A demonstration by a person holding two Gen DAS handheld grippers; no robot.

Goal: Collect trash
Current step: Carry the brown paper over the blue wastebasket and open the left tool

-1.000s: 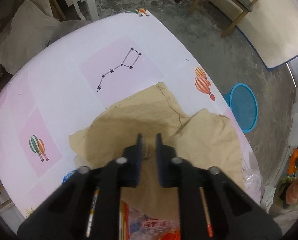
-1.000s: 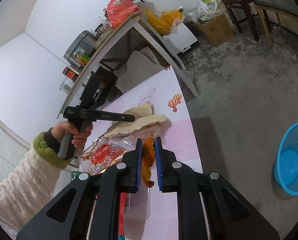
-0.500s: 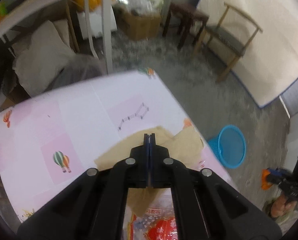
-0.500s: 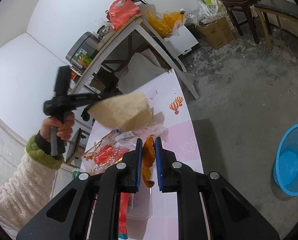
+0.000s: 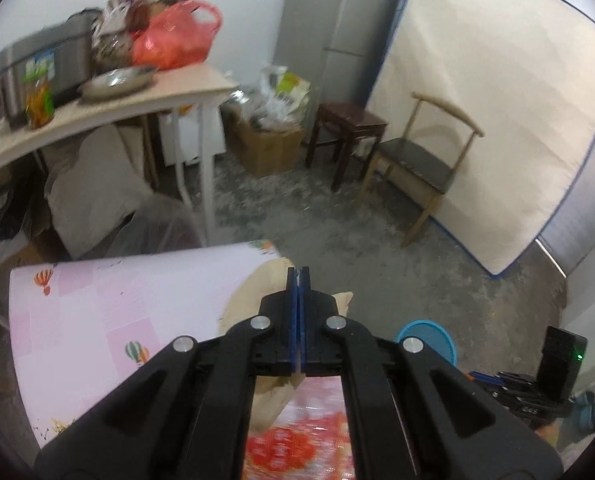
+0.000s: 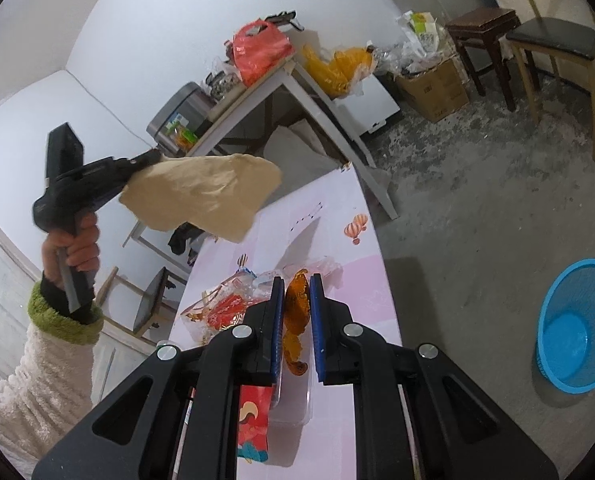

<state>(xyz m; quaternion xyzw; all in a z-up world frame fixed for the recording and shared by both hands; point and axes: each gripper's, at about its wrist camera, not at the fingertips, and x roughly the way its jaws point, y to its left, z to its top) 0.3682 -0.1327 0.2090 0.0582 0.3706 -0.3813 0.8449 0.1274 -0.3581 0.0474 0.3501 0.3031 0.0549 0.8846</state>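
Left claw [image 6: 153, 158] is clamped tight on a big crumpled sheet of brown paper [image 6: 205, 196], thin and wrinkly with ragged edges, hanging in the air above the worktop [image 6: 337, 248]. Right claw [image 6: 297, 292] is pinched nearly closed on a crinkly orange translucent wrapper [image 6: 295, 312]. The worktop is covered in a glossy pink-and-white cloth printed with hot-air balloons. On it sit a shiny red snack packet [image 6: 225, 308] and a clear plastic tray [image 6: 293, 408], partly hidden behind the right claw. The floor is rough grey concrete. A round blue mesh basket [image 6: 577, 320] stands on it, well apart from the worktop. Behind are a cluttered side table [image 5: 109, 112], a dark stool [image 5: 349, 128], a wooden chair [image 5: 421, 160] and a mattress [image 5: 497, 100] leaning on the wall.
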